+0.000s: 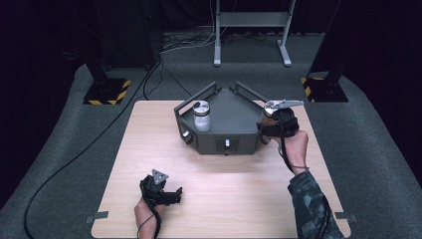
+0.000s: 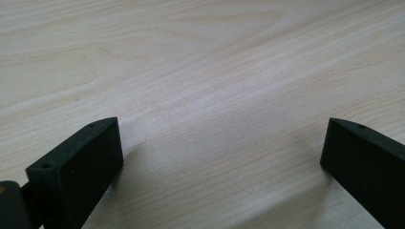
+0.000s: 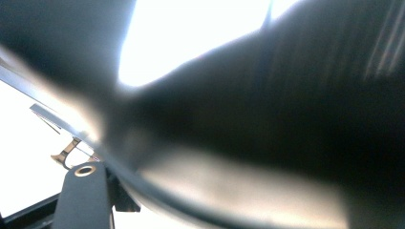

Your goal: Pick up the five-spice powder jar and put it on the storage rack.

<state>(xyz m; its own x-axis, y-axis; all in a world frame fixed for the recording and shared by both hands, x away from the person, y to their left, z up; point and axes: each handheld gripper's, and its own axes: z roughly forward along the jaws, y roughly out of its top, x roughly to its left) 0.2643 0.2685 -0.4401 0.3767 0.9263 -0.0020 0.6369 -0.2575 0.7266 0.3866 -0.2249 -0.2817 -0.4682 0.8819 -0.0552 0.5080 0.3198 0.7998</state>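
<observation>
A dark grey tray (image 1: 234, 117) with handle bars stands at the back middle of the wooden table. In its left part a clear jar (image 1: 201, 116) with a silver lid stands upright. My right gripper (image 1: 264, 126) is at the tray's right corner, shut on a brown round object (image 1: 268, 120) held over the tray's edge. In the right gripper view that object (image 3: 248, 129) is a dark blur right at the lens, beside one black finger (image 3: 81, 198). My left gripper (image 1: 176, 194) rests low over the front left of the table, open (image 2: 222, 138), with bare wood between its fingers.
The tabletop (image 1: 224, 194) is light wood with grey carpet around it. Behind the table stand a metal frame (image 1: 251, 30) and two black posts on hazard-striped bases (image 1: 107, 92). A black cable (image 1: 74, 159) runs across the floor at the left.
</observation>
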